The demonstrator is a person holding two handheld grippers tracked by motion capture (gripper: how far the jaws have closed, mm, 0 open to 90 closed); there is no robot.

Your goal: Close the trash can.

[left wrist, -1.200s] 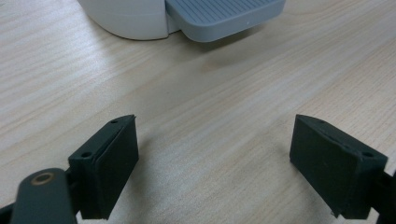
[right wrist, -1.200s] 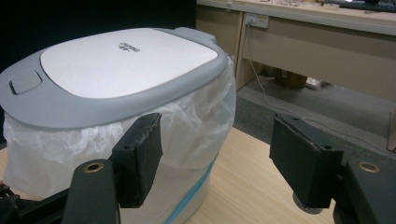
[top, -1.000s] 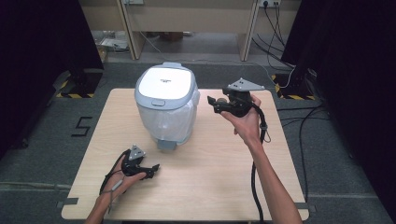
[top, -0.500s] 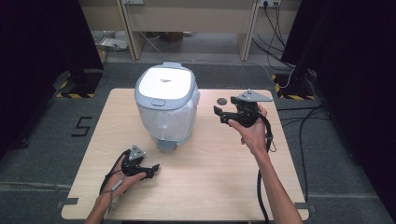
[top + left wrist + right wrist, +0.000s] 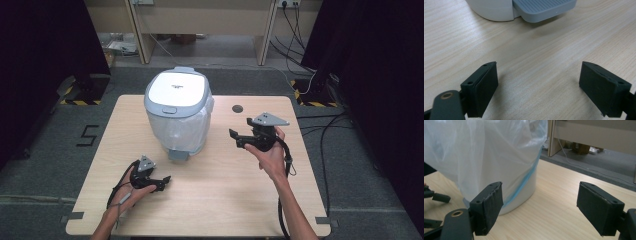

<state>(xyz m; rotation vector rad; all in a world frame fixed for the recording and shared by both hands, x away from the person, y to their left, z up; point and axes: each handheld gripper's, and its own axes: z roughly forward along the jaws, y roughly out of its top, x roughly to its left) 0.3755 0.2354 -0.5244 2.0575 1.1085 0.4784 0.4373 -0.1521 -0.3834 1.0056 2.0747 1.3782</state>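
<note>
Centrally, the pedal bin (image 5: 178,110) is standing on the table (image 5: 225,200), its pedal (image 5: 544,8) lying just ahead of the left gripper (image 5: 159,183); the right gripper (image 5: 239,138) is hovering beside its bag-lined wall. Both are gaping wide, gripping nothing.

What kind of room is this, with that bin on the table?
Probably a lab or recording studio, not a home: black curtains flank the wooden table, cables trail over grey carpet, and hazard-striped tape marks the floor near the pedal bin.
</note>
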